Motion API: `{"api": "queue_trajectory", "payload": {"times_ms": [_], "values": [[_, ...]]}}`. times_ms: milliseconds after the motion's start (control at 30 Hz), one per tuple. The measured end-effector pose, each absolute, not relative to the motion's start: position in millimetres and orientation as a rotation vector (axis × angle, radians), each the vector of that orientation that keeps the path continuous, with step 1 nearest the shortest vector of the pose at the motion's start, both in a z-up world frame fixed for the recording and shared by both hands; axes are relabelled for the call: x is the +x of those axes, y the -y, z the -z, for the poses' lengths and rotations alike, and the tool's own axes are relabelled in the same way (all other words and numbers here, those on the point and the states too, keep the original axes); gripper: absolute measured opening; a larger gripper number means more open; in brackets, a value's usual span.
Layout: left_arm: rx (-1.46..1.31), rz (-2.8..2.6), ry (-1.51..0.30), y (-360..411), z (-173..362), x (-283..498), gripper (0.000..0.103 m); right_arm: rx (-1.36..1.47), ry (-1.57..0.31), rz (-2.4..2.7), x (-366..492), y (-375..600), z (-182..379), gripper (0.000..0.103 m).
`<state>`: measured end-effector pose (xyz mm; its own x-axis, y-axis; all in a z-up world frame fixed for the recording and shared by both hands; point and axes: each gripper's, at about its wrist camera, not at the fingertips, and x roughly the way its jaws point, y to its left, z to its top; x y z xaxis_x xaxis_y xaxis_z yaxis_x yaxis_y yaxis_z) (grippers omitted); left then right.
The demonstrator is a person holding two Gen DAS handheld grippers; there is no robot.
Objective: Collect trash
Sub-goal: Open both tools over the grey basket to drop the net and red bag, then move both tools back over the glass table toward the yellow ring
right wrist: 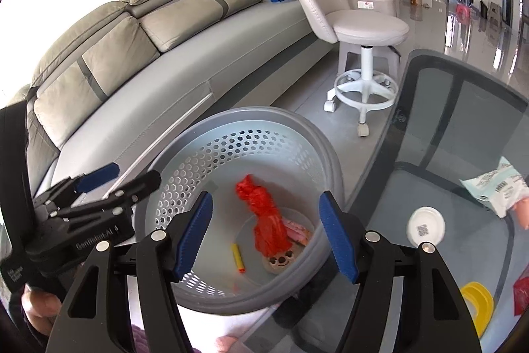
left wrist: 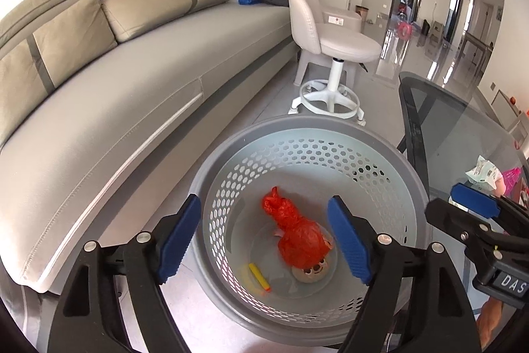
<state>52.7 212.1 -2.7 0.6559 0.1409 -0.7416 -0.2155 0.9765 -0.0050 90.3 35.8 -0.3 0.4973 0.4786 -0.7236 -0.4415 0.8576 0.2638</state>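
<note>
A grey perforated basket [left wrist: 307,129] stands on the floor beside a glass table. At its bottom lie a crumpled red plastic bag [left wrist: 297,237], a yellow stick [left wrist: 259,277] and a round piece with a cartoon face [left wrist: 312,272]. My left gripper [left wrist: 264,240] hangs open above the basket with nothing between its blue pads. In the right wrist view my right gripper [right wrist: 266,234] is open and empty too, over the same basket [right wrist: 258,116] and red bag [right wrist: 264,220]. The left gripper [right wrist: 134,176] shows at that view's left, the right gripper [left wrist: 463,205] at the left view's right edge.
The dark glass table [right wrist: 463,121] carries a white printed packet [right wrist: 496,187], a white round lid [right wrist: 425,227], a yellow ring-shaped piece [right wrist: 476,303] and a red scrap [right wrist: 522,293]. A long grey sofa [left wrist: 99,88] runs along the left. A white swivel stool [left wrist: 334,45] stands behind the basket.
</note>
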Motion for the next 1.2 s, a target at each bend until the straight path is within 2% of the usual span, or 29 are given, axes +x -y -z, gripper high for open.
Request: {"api": "queue_trajectory", "payload": {"times_ms": [400, 967, 1200], "values": [[-0.068, -0.170, -0.765, -189, -17, 39, 0.081, 0.052, -0.847, -0.422, 57, 30, -7, 0.070], [-0.004, 0.063, -0.730, -79, -33, 31, 0.083, 0.110, -0.797, -0.191, 18, 140, -11, 0.071], [0.025, 0.099, -0.714, -61, -36, 32, 0.083, 0.153, -0.794, -0.148, 4, 163, -8, 0.071]]}}
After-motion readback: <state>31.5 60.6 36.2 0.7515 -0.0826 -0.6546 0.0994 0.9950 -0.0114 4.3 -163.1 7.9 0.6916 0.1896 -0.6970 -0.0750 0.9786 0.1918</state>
